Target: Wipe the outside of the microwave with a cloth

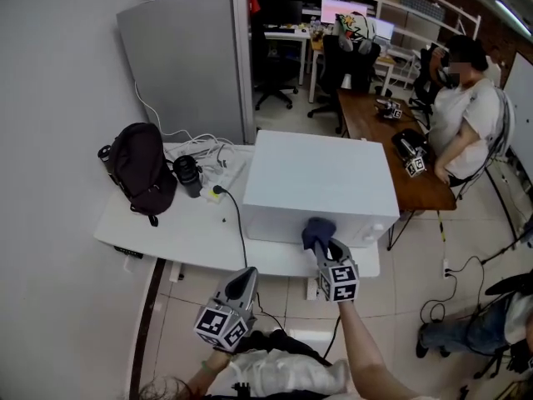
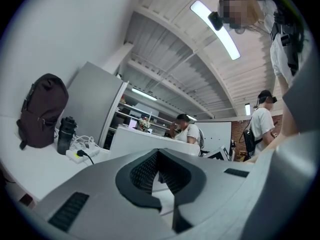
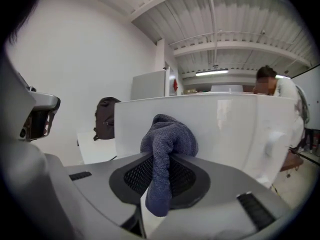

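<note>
Nearest, the left tongs [image 1: 242, 280] are hanging closed and empty below the tabletop [image 1: 191, 233]. The right tongs [image 3: 159, 184] are clenching a blue cloth [image 3: 167, 144] by a narrow fold, bunching it against the front of the microwave [image 1: 321, 177]. Hard pressing is probably risking the cloth slipping free, or the microwave sliding back toward the power strip [image 1: 218, 192].

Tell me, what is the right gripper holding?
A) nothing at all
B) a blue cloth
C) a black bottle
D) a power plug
B: the right gripper has its jaws closed on a bunched blue cloth, held at the front of the white microwave.
</note>
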Demonstrator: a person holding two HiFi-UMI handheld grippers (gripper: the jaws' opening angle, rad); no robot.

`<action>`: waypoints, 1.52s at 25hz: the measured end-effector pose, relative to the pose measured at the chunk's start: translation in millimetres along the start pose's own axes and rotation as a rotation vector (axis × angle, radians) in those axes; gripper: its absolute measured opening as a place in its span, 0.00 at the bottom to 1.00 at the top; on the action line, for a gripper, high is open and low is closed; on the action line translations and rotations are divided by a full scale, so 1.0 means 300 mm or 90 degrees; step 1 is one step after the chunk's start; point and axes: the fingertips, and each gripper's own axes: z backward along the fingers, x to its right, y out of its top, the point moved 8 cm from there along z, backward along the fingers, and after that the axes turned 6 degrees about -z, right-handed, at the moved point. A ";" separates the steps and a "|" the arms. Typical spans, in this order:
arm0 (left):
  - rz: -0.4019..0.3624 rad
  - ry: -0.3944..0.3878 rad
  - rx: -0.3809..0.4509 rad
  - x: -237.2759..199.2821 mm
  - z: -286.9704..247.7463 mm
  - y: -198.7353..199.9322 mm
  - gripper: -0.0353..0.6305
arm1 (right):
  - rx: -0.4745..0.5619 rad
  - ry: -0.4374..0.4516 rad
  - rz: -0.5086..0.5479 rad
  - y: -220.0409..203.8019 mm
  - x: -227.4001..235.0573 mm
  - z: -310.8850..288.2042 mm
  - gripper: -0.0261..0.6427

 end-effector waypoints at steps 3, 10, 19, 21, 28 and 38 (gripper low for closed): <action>0.001 -0.023 -0.004 0.016 -0.027 -0.010 0.03 | 0.004 -0.082 -0.035 -0.025 0.165 0.106 0.14; 0.006 -0.053 -0.018 0.040 -0.070 -0.022 0.03 | -0.009 -0.185 -0.054 -0.063 0.381 0.280 0.14; 0.005 -0.048 -0.015 0.020 -0.068 -0.018 0.03 | -0.034 0.044 -0.033 -0.137 -0.114 0.100 0.14; 0.003 -0.039 -0.014 0.010 -0.053 -0.013 0.03 | -0.046 0.117 -0.006 -0.137 -0.262 0.015 0.14; -0.001 0.013 -0.013 -0.034 0.036 -0.007 0.03 | -0.074 0.273 0.084 -0.077 -0.582 -0.235 0.14; -0.003 0.056 -0.010 -0.082 0.090 -0.001 0.03 | -0.140 0.157 0.070 -0.118 -0.333 -0.296 0.14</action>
